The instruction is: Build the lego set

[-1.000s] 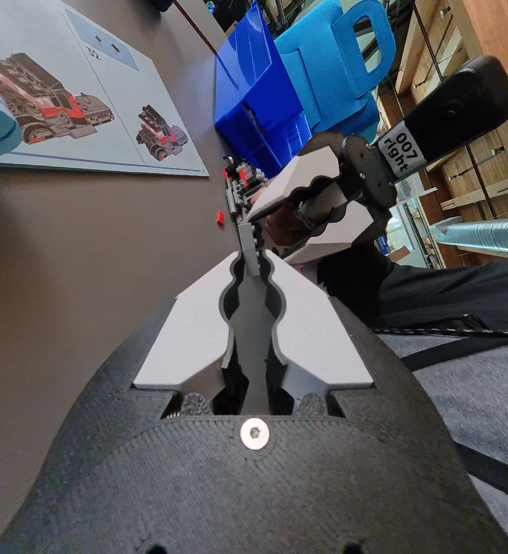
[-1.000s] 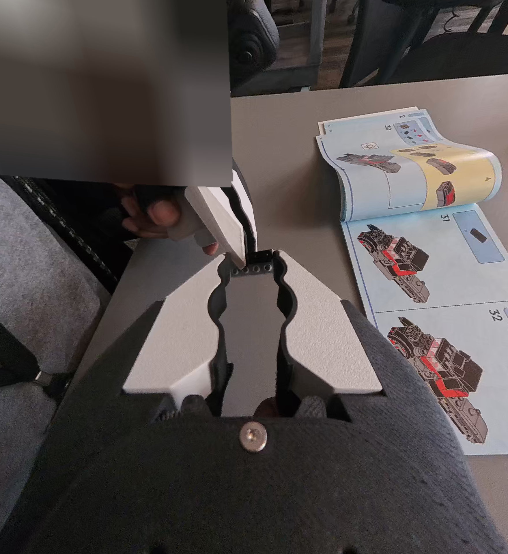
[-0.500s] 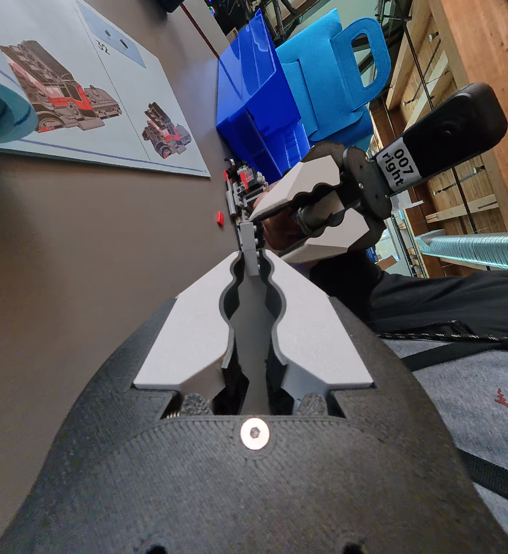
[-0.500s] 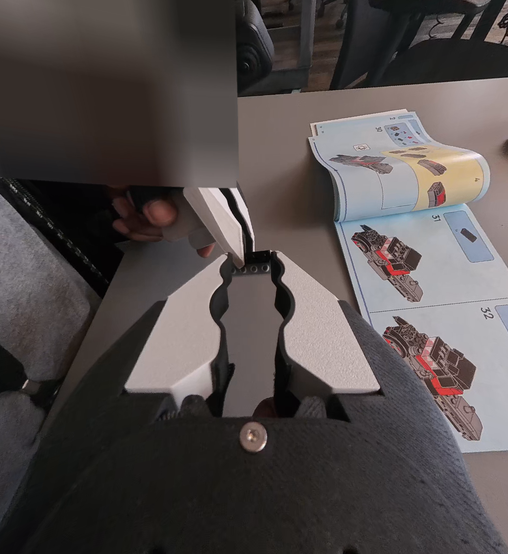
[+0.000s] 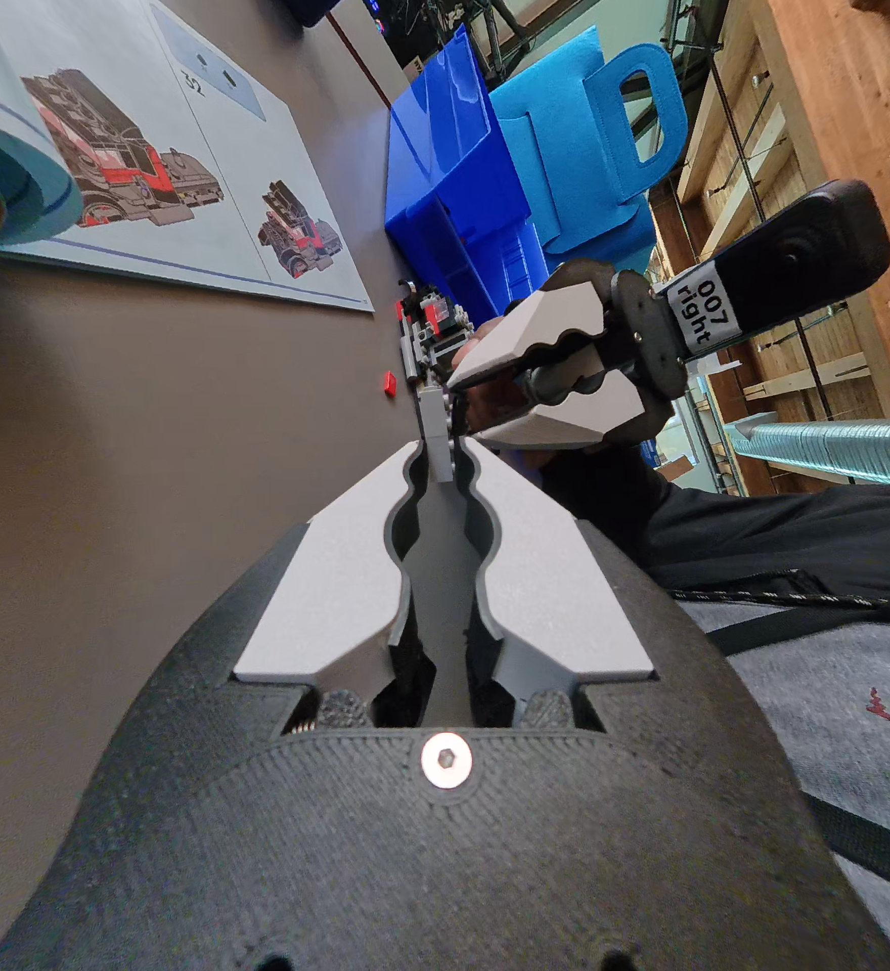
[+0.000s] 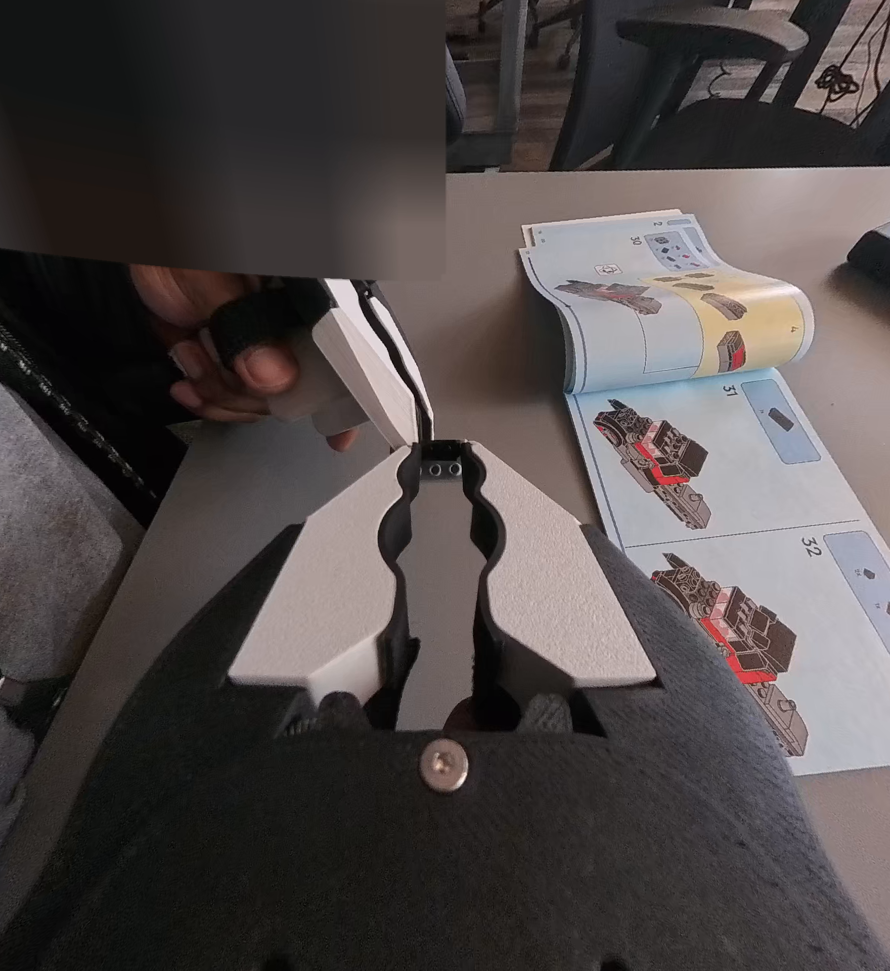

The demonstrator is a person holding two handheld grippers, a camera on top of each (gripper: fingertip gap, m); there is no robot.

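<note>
Grey lego piece (image 5: 438, 432): a narrow light-grey stack with studs along its right edge, standing on end at centre frame of the left wrist view, just above the fingertips.
Left gripper (image 5: 442, 457): jaws drawn narrow, pinching the lower end of the grey lego piece.
Right gripper (image 6: 442, 456): jaws narrow, closed on a small black brick (image 6: 444, 448) sitting against a grey row of studs; in the left wrist view it (image 5: 458, 404) came in from the right of the frame, tips at the piece's studded side.
Hand (image 6: 233, 362): at left centre of the right wrist view, wrapped round the left gripper's handle, a black strap over one finger.
Partly built model (image 5: 432, 328): black, grey and red, lying on the table (image 5: 169, 420) just beyond the held piece, in front of the blue bin (image 5: 448, 173).
Loose red piece (image 5: 390, 382): small, on the table just left of the model.
Instruction booklet (image 6: 737, 473): open on the right of the right wrist view, upper pages curled over.
Change from a second earlier: both grips were unchanged; the right gripper's tips sat a little higher on the piece, fewer studs showed between its jaws, and the booklet had slid toward the frame's right edge.
</note>
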